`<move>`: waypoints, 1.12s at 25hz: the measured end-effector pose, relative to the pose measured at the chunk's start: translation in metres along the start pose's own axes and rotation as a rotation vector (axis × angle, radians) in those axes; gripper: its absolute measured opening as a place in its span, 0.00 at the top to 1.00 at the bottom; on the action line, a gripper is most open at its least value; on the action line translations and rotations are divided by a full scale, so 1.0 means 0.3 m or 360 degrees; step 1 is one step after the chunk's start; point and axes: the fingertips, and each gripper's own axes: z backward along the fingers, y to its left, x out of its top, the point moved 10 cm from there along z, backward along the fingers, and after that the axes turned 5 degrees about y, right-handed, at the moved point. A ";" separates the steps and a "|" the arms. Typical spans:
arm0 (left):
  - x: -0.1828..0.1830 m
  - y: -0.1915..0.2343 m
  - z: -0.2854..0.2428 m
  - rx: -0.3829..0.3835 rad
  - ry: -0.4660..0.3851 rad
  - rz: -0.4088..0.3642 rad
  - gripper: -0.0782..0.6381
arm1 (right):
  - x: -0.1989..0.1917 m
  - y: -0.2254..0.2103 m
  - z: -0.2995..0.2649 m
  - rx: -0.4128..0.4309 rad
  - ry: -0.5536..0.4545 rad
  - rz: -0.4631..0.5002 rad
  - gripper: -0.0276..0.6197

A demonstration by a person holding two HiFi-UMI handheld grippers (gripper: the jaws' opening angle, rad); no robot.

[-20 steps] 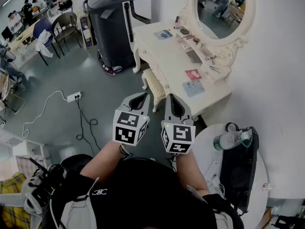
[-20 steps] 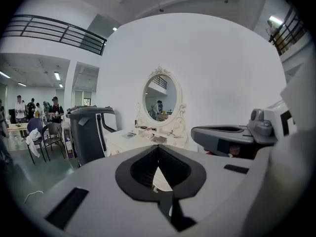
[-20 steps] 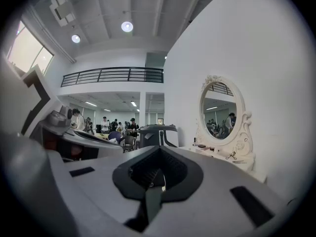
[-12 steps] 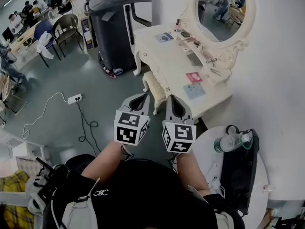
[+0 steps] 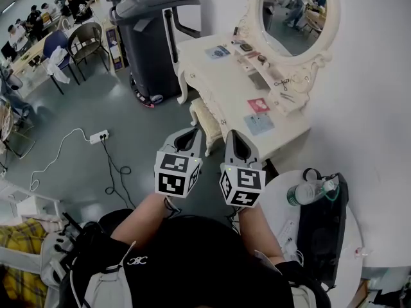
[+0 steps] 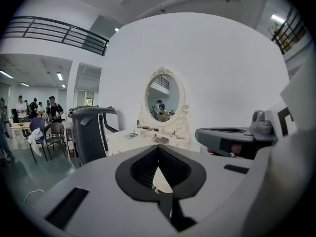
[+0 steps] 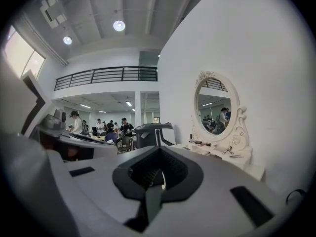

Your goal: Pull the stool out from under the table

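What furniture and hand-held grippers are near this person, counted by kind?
Dressing table: 1
Stool: 1
Round table: 1
Hand-held grippers, left and right: 2
Total: 5

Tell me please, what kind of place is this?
Probably a large open lab or workshop hall with a staged bedroom corner. A white dressing table with an oval mirror stands against the wall, while people sit at desks further back and a power strip lies on the grey floor.
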 end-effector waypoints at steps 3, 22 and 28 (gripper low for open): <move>-0.007 -0.005 -0.004 -0.0004 0.0008 -0.0002 0.89 | -0.007 -0.001 0.002 0.0000 0.0004 -0.0001 0.95; 0.011 0.293 -0.040 -0.0127 0.0065 0.0022 0.89 | 0.027 0.224 -0.221 -0.0048 0.0098 0.0012 0.95; 0.022 0.471 -0.075 -0.0180 0.0049 0.0056 0.89 | 0.042 0.319 -0.357 -0.0079 0.0113 -0.0021 0.95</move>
